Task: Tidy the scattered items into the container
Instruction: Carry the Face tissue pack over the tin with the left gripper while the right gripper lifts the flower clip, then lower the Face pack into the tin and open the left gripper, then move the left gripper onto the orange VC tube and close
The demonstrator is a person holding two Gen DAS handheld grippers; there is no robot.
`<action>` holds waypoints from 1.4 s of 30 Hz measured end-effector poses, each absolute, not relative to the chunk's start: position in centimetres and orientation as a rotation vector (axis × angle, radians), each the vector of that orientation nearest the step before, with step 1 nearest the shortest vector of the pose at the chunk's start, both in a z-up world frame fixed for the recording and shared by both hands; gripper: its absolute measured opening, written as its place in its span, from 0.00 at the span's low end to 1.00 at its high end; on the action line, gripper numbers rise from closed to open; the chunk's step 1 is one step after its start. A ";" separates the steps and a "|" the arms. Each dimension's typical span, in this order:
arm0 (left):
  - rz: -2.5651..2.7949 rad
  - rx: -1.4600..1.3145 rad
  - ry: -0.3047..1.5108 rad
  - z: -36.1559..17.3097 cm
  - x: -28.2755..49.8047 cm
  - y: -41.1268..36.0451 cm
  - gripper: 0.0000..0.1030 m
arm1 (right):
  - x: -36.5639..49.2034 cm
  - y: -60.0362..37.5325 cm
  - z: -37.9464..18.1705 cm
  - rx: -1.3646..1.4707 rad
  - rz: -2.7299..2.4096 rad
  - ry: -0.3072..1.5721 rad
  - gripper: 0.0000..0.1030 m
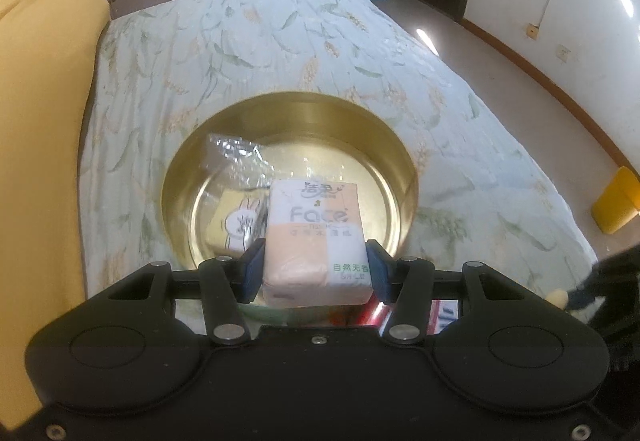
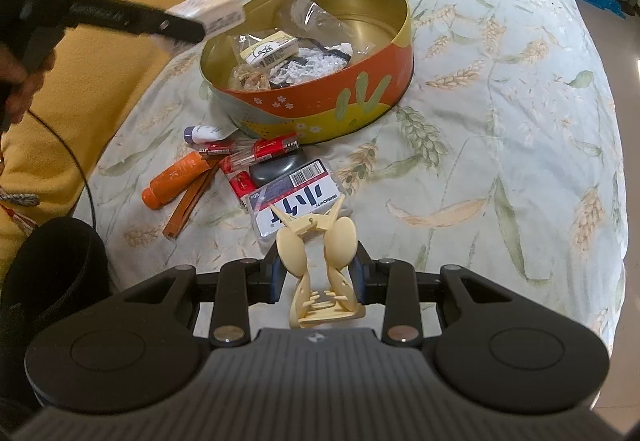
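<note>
A: Gold-lined round tin (image 2: 372,97) on the floral bedspread (image 2: 500,121). Contents?
B: Clear crinkled bags (image 2: 312,15), a small yellow carton (image 2: 270,49), white bits (unclear what).
A: Claws?
B: Left gripper (image 1: 316,271) clamps a tissue pack (image 1: 316,241) above the tin's near rim. Right gripper (image 2: 318,277) pinches a cream hair claw (image 2: 320,269) over the bed, beside loose items.
</note>
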State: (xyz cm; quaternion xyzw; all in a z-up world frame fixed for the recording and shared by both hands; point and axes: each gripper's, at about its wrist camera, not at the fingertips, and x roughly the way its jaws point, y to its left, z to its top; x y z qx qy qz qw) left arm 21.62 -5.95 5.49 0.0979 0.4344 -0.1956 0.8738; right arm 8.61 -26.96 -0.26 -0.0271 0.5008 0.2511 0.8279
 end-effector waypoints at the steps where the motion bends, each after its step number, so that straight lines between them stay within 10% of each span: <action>1: -0.409 0.207 0.907 5.5 22.1 -6.1 0.48 | 8.6 -26.9 -0.3 -0.058 0.530 1.063 0.35; 16: -0.327 0.256 0.933 4.0 29.0 -7.3 0.48 | 9.3 -25.6 -0.5 -0.085 0.536 1.091 0.35; 18: -0.297 0.285 0.948 3.5 29.4 -7.5 0.80 | 9.4 -25.4 -0.5 -0.092 0.538 1.093 0.35; 20: -0.286 0.297 0.921 3.3 29.1 -7.5 0.88 | 9.6 -25.2 -0.4 -0.098 0.535 1.095 0.35; 42: -0.293 0.241 0.981 1.0 24.7 -2.9 0.88 | 9.5 -24.3 0.0 -0.117 0.540 1.089 0.35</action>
